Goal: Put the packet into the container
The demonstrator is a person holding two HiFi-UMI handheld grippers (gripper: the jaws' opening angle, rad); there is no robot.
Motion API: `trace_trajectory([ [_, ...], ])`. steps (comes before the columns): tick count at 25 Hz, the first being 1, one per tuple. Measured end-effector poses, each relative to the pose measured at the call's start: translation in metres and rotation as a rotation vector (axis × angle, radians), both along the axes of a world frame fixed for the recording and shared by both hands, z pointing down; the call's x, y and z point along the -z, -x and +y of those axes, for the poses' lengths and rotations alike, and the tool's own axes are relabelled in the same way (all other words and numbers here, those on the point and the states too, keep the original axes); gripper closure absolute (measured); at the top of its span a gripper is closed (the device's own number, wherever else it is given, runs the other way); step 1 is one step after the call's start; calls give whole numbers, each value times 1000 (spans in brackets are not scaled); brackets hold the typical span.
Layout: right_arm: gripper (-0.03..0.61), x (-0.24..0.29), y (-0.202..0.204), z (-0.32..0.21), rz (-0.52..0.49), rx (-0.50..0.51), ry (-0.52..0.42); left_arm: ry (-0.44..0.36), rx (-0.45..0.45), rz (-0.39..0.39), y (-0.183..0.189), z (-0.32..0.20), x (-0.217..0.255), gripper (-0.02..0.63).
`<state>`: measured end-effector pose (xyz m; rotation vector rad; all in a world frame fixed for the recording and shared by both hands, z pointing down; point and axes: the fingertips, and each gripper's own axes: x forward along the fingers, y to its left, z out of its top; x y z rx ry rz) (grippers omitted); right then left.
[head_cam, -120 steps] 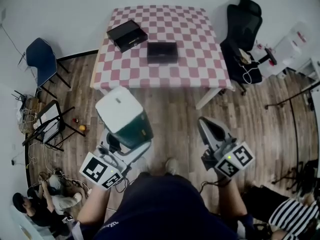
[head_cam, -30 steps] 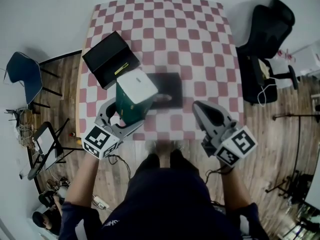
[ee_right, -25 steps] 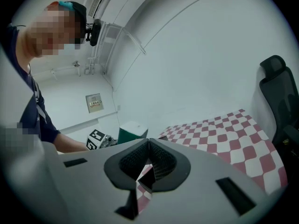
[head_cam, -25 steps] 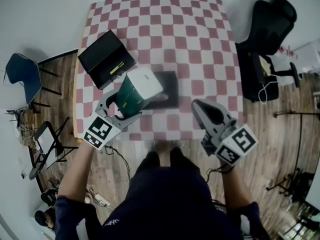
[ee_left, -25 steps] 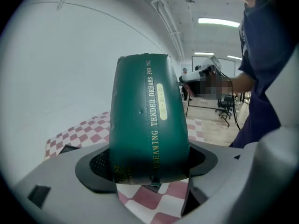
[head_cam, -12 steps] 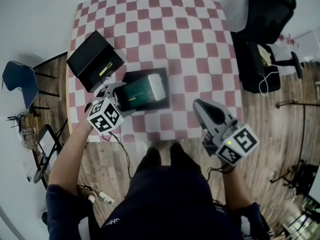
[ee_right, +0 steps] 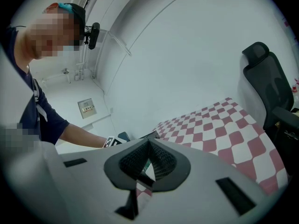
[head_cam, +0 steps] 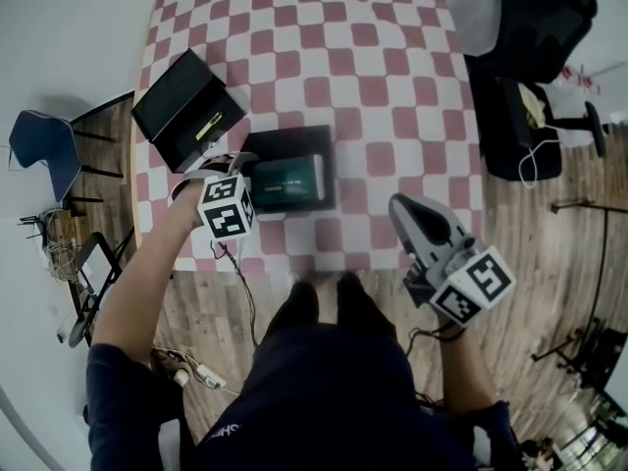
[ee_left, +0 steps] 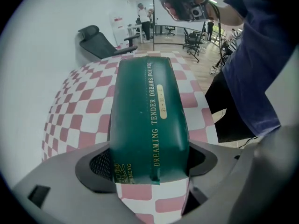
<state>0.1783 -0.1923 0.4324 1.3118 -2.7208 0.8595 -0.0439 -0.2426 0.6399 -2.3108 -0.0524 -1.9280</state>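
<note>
A dark green packet (head_cam: 283, 182) with a white end lies flat inside the outline of the shallow black container (head_cam: 291, 136) on the checked table (head_cam: 392, 67). My left gripper (head_cam: 247, 173) is shut on the packet's near end. In the left gripper view the packet (ee_left: 149, 120) stretches away from the left gripper (ee_left: 149, 167), and the container is hidden under it. My right gripper (head_cam: 408, 214) hangs shut and empty off the table's front edge. In its own view the right gripper (ee_right: 147, 158) has its jaws pressed together.
A second black box (head_cam: 186, 109) sits at the table's left edge, just behind the container. A black office chair (head_cam: 540, 27) stands right of the table, a blue chair (head_cam: 44, 145) to the left. Wooden floor lies under me.
The left gripper carried the packet forward from the table's front edge, tipped it from upright to flat, and brought it down into the container. The right gripper stayed where it was.
</note>
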Motion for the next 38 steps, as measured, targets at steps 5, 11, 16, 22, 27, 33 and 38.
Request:
trace_trajectory([
  [5,560,-5,-4,0,-8,3,7,12,-27,-104,1,-1,-4,166],
  [11,560,-10,-8,0,-16,6,17,1,-65,-224,3,1,-6,164],
  [16,560,-10,-3,1,-22,21,20,-10,-45,-232,2,0,-6,164],
  [22,560,-11,2,3,-24,33,30,-18,-41,-247,2,-1,-6,164],
  [27,560,-11,3,6,-24,40,33,-51,-62,-262,-1,-1,-3,164],
  [33,560,-11,5,7,-30,44,34,-50,-76,-253,-4,3,4,164],
  [38,560,-12,11,5,-34,56,30,-65,-41,-218,1,3,17,164],
])
